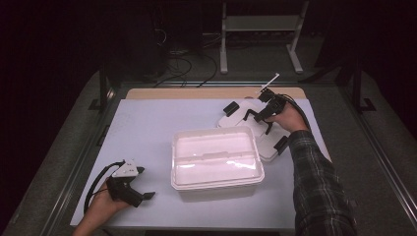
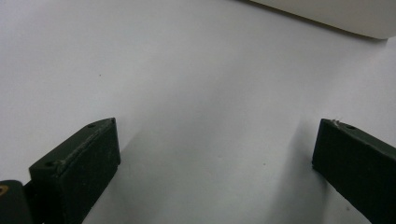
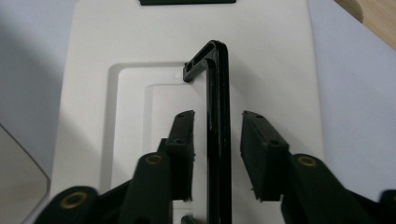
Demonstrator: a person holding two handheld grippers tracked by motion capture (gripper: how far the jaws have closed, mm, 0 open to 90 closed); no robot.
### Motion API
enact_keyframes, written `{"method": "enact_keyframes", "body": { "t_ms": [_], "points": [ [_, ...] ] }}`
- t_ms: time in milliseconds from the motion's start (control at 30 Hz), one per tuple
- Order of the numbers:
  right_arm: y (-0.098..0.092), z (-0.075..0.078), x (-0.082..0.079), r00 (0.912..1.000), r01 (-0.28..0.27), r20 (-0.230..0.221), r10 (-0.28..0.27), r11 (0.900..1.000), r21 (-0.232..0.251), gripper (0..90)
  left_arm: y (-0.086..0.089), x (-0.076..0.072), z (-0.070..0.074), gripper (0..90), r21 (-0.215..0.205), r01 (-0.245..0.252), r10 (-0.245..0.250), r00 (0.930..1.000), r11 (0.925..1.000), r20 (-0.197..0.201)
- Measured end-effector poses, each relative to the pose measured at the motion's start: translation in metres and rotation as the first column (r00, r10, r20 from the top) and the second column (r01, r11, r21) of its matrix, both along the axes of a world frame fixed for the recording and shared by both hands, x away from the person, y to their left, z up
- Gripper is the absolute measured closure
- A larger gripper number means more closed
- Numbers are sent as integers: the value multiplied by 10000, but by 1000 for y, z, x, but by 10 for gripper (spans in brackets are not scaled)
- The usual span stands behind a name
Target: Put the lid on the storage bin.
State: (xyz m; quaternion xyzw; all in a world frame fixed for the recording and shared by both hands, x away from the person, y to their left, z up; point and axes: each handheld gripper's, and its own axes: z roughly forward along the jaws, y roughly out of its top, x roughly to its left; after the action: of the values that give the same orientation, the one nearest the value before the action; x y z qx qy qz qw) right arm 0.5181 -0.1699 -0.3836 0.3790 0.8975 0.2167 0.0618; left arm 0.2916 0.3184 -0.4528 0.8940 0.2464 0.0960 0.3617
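A white plastic box [image 1: 216, 157] sits open-topped in the middle of the pale mat. Behind it to the right lies its flat white lid [image 1: 237, 120], with a black handle [image 1: 254, 114] standing up from it. My right gripper [image 1: 263, 115] hovers over the lid. In the right gripper view the handle [image 3: 219, 60] runs between my right gripper's [image 3: 218, 114] two pads, with a narrow gap on each side, above the lid [image 3: 266, 56]. My left gripper [image 1: 145, 183] rests at the mat's near left corner, open. Its jaws [image 2: 215, 154] stand wide apart over bare mat.
Black clips [image 1: 230, 108] [image 1: 281, 144] stick out from the lid's edges. The box's rim [image 2: 327, 16] lies beyond the left gripper. A wooden table edge [image 1: 196, 93] runs behind the mat. A thin white stick [image 1: 269, 82] pokes up at the back right.
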Motion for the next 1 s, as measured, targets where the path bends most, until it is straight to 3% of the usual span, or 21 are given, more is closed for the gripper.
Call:
{"method": "enact_keyframes", "body": {
  "t_ms": [133,333,400,667,1000],
  "points": [
    [5,3,0,9999,-133,-33,132,9997,-198,802,0,0,0,0,1,2,-2,10000,10000,-7],
    [11,9,-3,9988,-474,-133,470,9983,-343,843,0,0,0,0,-5,2,-2,10000,10000,-8],
    [11,11,-4,9988,-464,102,471,9968,-648,845,0,0,0,0,-1,4,-4,10000,10000,-10],
    [-9,34,-11,9992,-95,373,119,9979,-640,846,0,0,0,0,34,29,-29,10000,10000,-7],
    [-30,69,-21,9980,-12,634,35,9993,-373,847,0,0,0,0,29,27,-27,10000,10000,-6]
  ]
}}
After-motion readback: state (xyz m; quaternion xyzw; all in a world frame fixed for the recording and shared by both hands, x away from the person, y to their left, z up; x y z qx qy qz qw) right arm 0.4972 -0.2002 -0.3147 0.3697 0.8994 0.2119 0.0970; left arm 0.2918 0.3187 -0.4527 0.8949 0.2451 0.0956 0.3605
